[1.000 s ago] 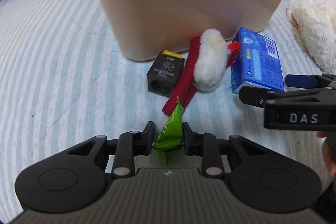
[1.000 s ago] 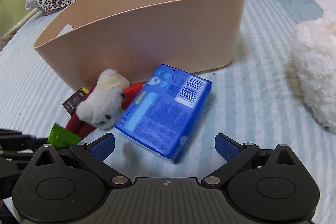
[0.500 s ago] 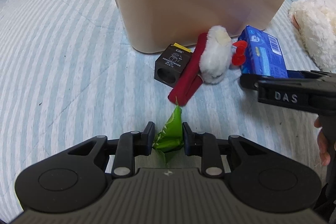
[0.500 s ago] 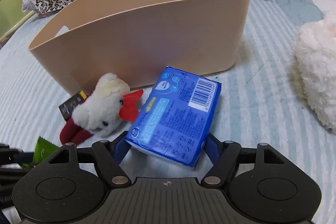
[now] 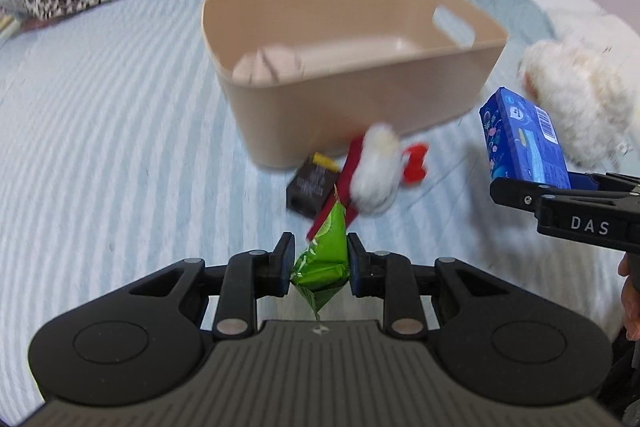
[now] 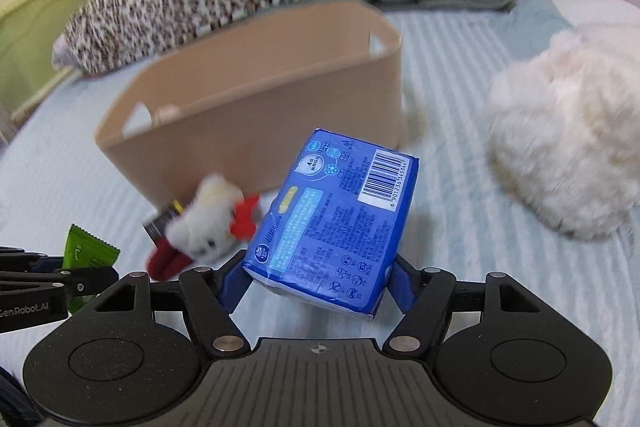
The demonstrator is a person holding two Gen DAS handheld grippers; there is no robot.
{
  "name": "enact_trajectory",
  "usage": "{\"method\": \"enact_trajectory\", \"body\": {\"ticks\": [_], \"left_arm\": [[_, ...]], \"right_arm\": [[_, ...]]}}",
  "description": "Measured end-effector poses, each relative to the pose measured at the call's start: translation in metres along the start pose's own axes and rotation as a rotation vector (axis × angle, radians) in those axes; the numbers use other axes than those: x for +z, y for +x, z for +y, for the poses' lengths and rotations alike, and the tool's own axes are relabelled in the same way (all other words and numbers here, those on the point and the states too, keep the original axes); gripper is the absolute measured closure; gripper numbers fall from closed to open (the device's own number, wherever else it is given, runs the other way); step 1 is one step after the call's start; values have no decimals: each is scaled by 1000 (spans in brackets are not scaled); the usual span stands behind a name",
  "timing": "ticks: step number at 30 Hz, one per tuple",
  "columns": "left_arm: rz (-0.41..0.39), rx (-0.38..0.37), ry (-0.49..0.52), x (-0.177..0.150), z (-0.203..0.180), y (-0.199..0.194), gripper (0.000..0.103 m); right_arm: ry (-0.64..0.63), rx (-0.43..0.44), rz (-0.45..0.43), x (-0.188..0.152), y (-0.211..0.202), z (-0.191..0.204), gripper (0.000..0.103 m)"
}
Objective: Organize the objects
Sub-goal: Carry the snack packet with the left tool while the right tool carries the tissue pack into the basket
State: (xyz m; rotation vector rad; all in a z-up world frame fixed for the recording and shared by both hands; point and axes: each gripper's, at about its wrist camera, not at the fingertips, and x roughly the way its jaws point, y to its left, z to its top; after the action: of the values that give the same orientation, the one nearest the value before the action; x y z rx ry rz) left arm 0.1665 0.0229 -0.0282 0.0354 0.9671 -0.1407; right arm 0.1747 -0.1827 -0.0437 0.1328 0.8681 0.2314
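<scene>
While the left gripper is pinching a small green foil sachet between nearly closed pads, a beige plastic bin is sitting ahead of it; a white plush toy with red bow and a dark little box are lying between.

Right wrist view: the right gripper is clamping a blue plastic tissue pack about half open, the pack tilting off the striped bedsheet, the bin beyond.
</scene>
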Motion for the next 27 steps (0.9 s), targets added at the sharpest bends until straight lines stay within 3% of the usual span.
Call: {"method": "enact_trajectory", "body": {"ticks": [6,13,19,27], "left_arm": [[-102,6,6,28,-2,-27,74],[-187,67,23,69,-2,-33,74],[-223,107,54,103,-4,-16,74],[-196,148,38,131,4,36,74]], "right_arm": [[-17,37,-104,25,-32,2,35],[-50,60,-185,65,-38,5,35],[-66,53,-223,96,-24,7,35],[-74,46,-207,125,23,18,35]]}}
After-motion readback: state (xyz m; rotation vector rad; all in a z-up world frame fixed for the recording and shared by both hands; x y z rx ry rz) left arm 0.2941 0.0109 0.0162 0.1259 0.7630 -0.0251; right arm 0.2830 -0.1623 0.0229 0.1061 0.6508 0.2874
